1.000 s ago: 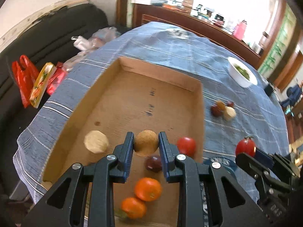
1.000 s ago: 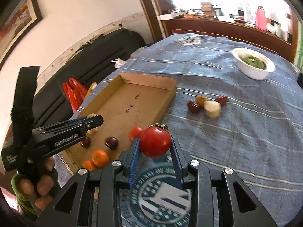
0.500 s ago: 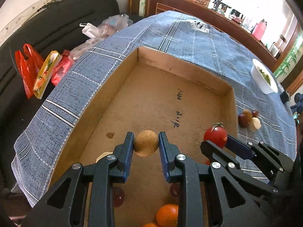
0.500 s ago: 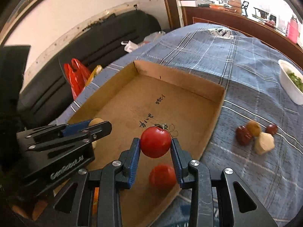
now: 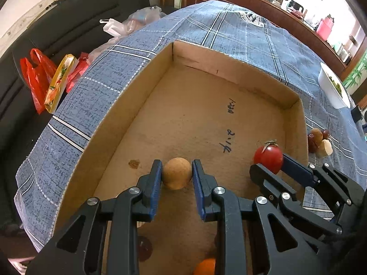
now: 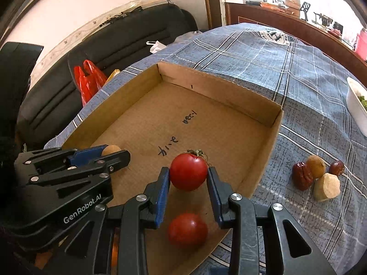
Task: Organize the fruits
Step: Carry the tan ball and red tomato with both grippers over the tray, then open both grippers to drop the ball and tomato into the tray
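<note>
A shallow cardboard tray [image 5: 128, 96] [image 6: 220, 91] lies on the blue plaid tablecloth. My left gripper [image 5: 176, 175] is shut on a round tan fruit [image 5: 177, 173] and holds it over the tray's near part; it also shows in the right wrist view [image 6: 107, 154]. My right gripper [image 6: 188, 178] is shut on a red tomato [image 6: 188, 170] with a green stem, above the tray's near right side; it shows in the left wrist view [image 5: 268, 156]. A second red tomato [image 6: 187, 229] lies in the tray below it. An orange [image 5: 205, 266] and a dark fruit [image 5: 144, 247] lie at the tray's near edge.
A small cluster of fruits, two dark red dates, a tan round fruit and a pale chunk [image 6: 326, 186], sits on the cloth right of the tray. A white bowl [image 6: 355, 105] with greens stands at the far right. Red plastic bags [image 5: 36, 78] lie on the black sofa to the left.
Both grippers have moved forward over the tray with their fruits still held. The fruits lying in the tray have slid toward the bottom of the views.
</note>
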### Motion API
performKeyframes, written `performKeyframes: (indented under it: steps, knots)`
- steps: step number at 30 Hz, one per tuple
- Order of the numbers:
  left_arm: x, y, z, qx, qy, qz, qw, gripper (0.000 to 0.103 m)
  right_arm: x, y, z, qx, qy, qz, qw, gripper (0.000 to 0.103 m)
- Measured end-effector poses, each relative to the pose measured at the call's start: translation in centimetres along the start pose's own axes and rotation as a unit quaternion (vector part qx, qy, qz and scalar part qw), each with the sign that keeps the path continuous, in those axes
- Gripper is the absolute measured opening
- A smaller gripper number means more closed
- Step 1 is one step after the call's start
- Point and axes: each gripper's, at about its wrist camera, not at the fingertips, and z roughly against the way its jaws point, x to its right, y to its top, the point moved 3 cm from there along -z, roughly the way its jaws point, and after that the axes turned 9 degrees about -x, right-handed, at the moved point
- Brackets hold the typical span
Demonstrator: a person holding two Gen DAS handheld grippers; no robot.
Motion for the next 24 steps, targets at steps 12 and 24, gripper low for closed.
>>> performKeyframes:
  steps: [12, 24]
  knots:
    - [-1.1, -0.7, 1.9, 0.000, -0.030, 0.027, 0.9992, 0.039, 0.7, -0.5, 1.9, 0.016, 0.022, -0.011, 1.000, 0.048]
    - [1.4, -3.5, 7.5, 0.076, -0.035, 0.008, 0.9965, 0.044, 3.4, -4.9, 9.0, 0.080, 0.043, -0.062, 0.994, 0.053]
